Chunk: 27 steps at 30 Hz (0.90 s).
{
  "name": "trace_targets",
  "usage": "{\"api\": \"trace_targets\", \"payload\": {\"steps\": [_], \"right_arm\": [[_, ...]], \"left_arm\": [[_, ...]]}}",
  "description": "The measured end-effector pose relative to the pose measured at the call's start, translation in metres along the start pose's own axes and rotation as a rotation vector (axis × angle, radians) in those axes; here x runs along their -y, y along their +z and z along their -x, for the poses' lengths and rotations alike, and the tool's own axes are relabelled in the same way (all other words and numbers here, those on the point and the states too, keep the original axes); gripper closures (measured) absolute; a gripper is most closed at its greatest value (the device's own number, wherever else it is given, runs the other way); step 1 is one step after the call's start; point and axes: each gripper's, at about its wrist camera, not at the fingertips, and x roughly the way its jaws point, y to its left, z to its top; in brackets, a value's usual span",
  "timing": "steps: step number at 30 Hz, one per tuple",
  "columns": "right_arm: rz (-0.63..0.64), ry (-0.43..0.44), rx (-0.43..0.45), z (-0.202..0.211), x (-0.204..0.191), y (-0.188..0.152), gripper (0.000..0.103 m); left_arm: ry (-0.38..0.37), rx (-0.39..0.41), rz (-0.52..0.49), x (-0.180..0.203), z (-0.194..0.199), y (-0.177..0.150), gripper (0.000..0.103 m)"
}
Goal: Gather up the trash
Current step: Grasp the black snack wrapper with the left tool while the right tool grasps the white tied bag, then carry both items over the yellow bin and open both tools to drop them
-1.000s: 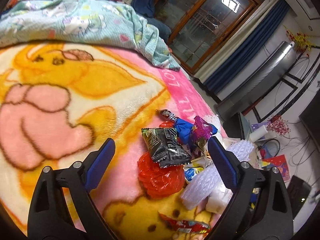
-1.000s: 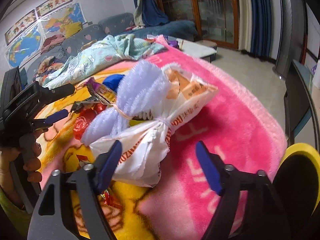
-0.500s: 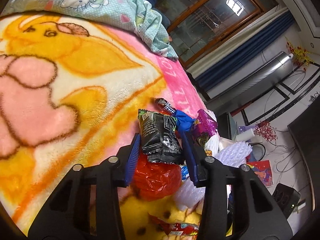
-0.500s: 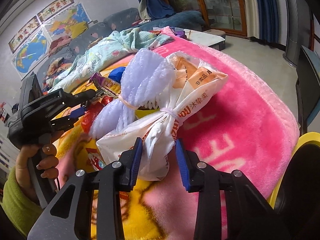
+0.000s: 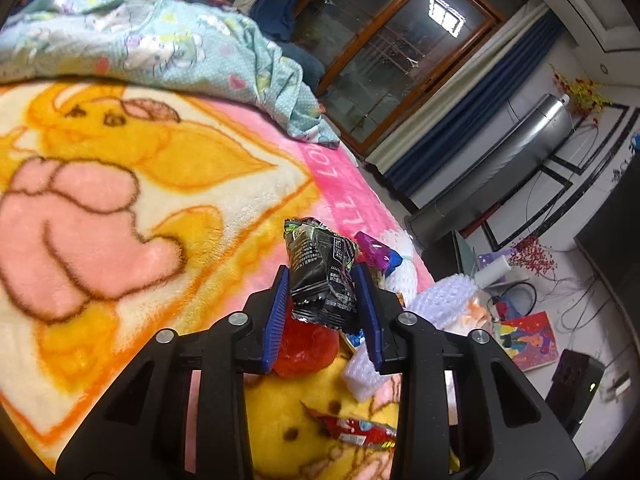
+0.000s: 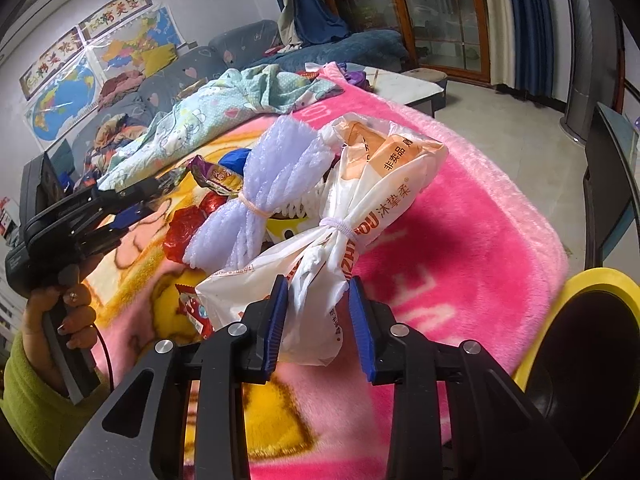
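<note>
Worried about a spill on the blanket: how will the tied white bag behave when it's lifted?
The white bag is thin crinkled plastic, so it will probably sag and swing. It looks light for its bulk. The right gripper, closing, pinches only its loose tail, which may slip; the tie at its neck should keep contents in.

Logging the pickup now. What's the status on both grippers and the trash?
Left gripper closing on black wrapper. Right gripper closing on white bag. Loose trash left on blanket. Nothing blocking.
</note>
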Motion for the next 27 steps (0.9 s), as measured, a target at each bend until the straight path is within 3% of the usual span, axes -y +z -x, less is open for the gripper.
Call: {"api": "trace_targets", "payload": {"steps": [13,27], "right_arm": [[-0.011,-0.016,0.087,0.038,0.013,0.007,0.074],[-0.075,-0.065,0.149,0.082,0.041,0.0,0.074]], "left_arm": [[-0.037,0.062,-0.116,0.048,0.036,-0.014,0.08],[-0.123,0.013,-0.258,0.112,0.033,-0.042,0.081]]}}
